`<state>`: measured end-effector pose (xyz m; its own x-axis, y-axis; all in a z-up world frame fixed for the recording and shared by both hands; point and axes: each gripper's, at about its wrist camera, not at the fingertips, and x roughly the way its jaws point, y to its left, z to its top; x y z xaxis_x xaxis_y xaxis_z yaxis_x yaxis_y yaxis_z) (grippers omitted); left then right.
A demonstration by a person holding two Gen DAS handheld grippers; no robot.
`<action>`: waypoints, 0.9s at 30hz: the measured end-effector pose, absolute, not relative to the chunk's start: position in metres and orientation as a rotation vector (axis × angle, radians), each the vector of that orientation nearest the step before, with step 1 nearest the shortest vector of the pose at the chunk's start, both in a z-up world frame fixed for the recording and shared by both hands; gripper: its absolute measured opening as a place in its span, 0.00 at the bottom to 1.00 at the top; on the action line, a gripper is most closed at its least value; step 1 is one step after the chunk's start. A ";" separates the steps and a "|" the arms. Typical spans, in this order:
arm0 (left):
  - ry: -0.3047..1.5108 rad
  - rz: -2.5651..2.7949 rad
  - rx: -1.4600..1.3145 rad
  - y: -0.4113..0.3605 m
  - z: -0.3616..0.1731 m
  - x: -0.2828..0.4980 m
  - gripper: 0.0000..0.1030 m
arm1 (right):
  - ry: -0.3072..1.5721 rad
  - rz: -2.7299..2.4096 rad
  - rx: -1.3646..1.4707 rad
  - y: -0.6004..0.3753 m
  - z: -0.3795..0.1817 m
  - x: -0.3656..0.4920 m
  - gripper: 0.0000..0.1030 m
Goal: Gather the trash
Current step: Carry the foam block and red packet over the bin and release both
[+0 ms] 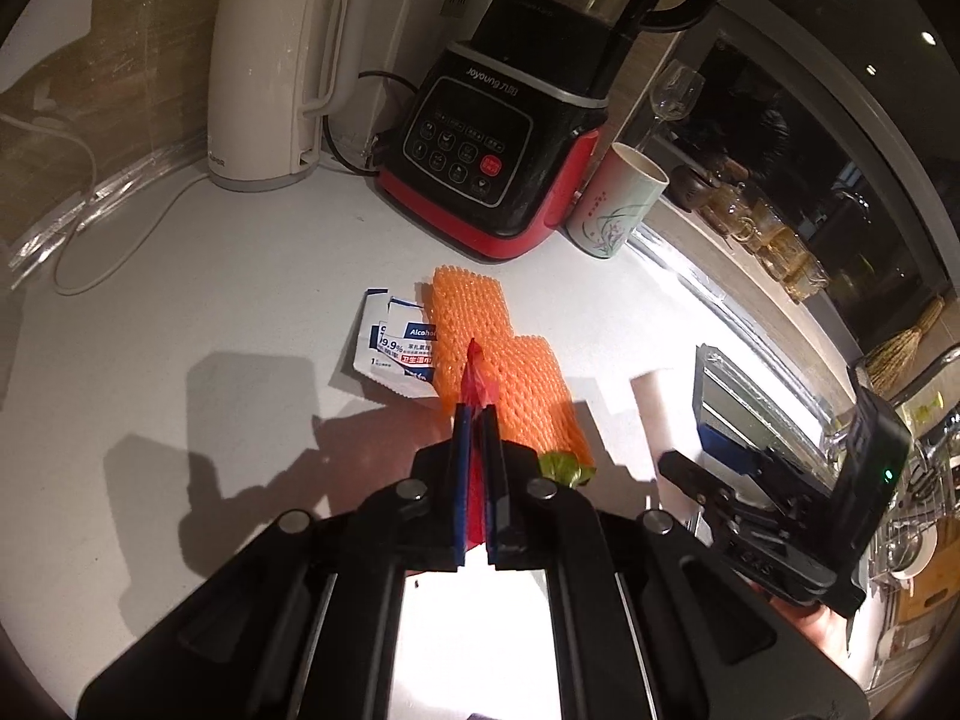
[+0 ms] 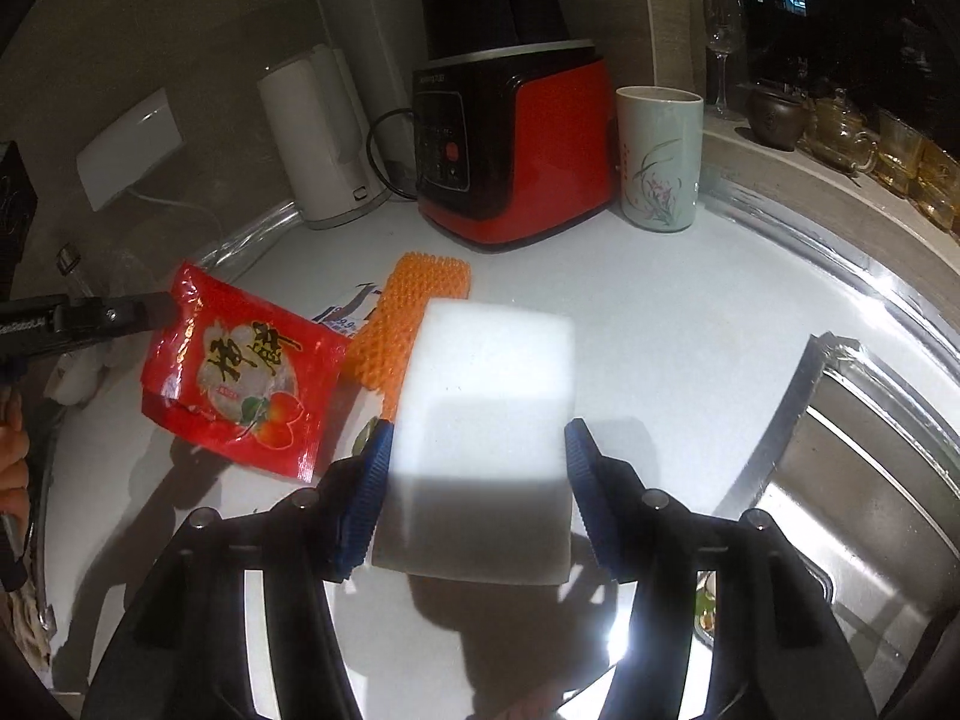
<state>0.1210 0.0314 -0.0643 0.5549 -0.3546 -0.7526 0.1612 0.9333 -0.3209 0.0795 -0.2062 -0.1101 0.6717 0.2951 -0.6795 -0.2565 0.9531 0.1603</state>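
Fingers of the left gripper (image 1: 475, 420) pinch shut on the light, crinkly red foil snack wrapper (image 2: 240, 372) at its edge, while the right gripper (image 2: 477, 462) clamps the soft white foam block (image 2: 489, 396) half-open, both above the white surface (image 1: 210, 312).

The red snack bag (image 1: 474, 387) shows only as a thin edge in the left wrist view — the shut fingers of the left gripper (image 1: 475, 414) hide the rest. The orange foam net (image 2: 414, 306) is partly behind the white foam block (image 2: 480, 420). The wipe packets (image 1: 399, 348) tuck under the net, so their words are cut short. A green scrap (image 1: 564, 471) peeks out — too small to tell what it is. The blender (image 1: 498, 138) loses its top at the edge.
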 end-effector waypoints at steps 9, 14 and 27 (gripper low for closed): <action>0.911 -0.333 -0.201 0.043 -0.050 0.072 0.03 | 0.784 0.371 0.006 -0.181 -0.103 -0.024 0.56; 0.902 -0.343 -0.175 0.050 -0.045 0.040 0.03 | 0.824 0.425 -0.016 -0.154 -0.119 -0.090 0.57; 0.889 -0.397 -0.114 0.059 -0.041 -0.050 0.03 | 1.004 0.472 -0.022 -0.098 -0.208 -0.194 0.57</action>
